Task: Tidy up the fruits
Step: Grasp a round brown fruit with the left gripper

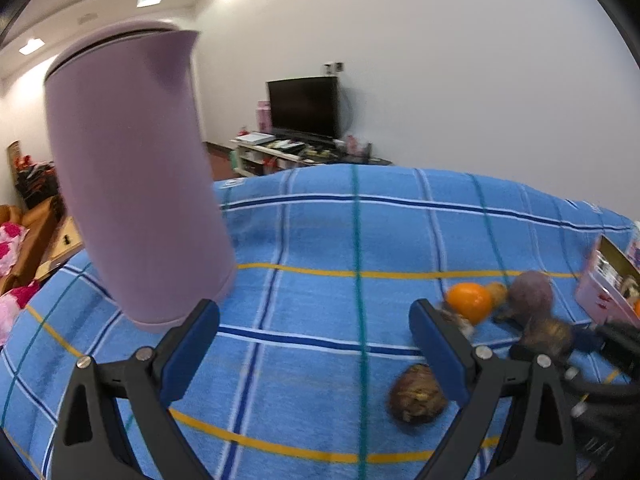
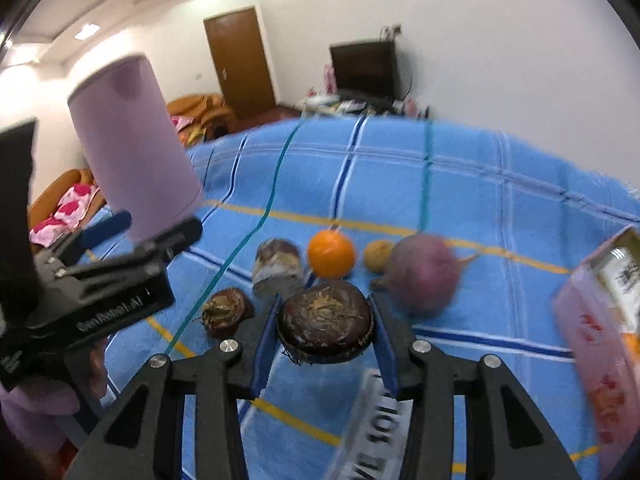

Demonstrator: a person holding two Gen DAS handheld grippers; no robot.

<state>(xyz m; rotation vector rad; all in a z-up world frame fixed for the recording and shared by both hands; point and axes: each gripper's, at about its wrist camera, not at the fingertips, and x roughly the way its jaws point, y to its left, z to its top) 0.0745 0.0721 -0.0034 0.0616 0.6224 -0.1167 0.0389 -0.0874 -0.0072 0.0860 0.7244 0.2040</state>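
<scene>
My right gripper [image 2: 325, 330] is shut on a dark brown, flattish round fruit [image 2: 325, 320], with both blue pads against its sides. Beyond it, on the blue checked cloth [image 2: 460, 184], lie an orange [image 2: 331, 254], a small yellowish fruit [image 2: 378, 254], a blurred purple round fruit [image 2: 424, 276], a cut brown piece [image 2: 278, 266] and another dark brown fruit [image 2: 226, 312]. My left gripper [image 1: 316, 340] stands open above the cloth with nothing between its fingers. In the left wrist view the orange [image 1: 469, 302] and a brown fruit [image 1: 418, 400] lie to its right.
A tall lilac jug [image 1: 136, 184] stands just left of the left gripper. A pink open box [image 2: 596, 340] sits at the right edge of the cloth. A white printed strip [image 2: 380, 412] lies under the right gripper. A television, a sofa and a door are behind.
</scene>
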